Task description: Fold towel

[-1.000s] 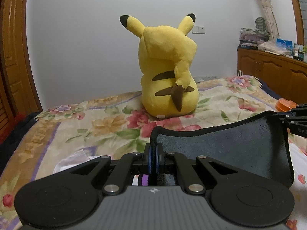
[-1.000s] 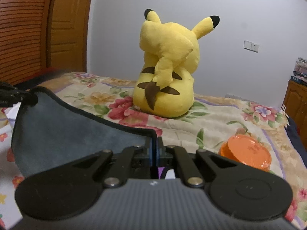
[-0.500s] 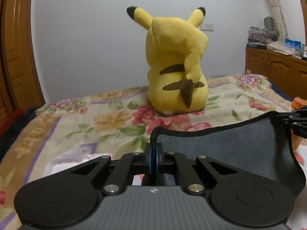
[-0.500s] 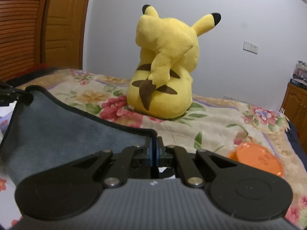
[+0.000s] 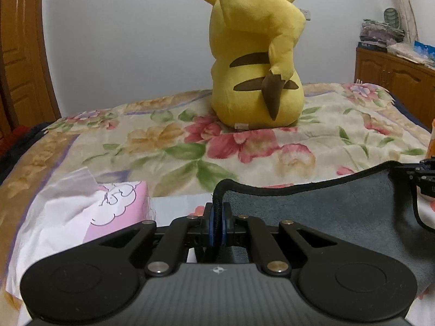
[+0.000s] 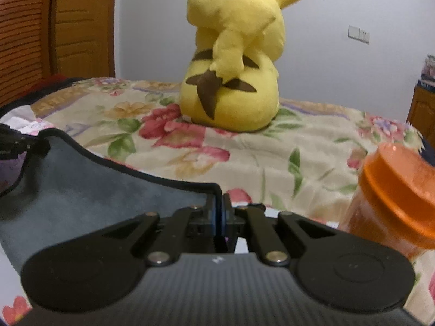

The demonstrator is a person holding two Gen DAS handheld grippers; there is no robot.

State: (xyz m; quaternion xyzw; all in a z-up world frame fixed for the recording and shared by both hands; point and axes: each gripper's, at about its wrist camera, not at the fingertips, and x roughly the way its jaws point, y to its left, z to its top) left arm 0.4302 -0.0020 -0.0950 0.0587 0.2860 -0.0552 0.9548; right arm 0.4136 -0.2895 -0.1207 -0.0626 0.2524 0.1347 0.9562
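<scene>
right wrist: orange-lidded jar (image 6: 394,198), contents unclear

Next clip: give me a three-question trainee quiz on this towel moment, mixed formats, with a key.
1. True or false: both the left gripper and the right gripper are shut on the gray towel.
2. Multiple choice: what stands nearest the right gripper? A) orange-lidded jar B) tissue pack C) yellow plush
3. Fill in: the plush sits on the ______ bedspread.

Key: 1 true; 2 A; 3 floral
</scene>
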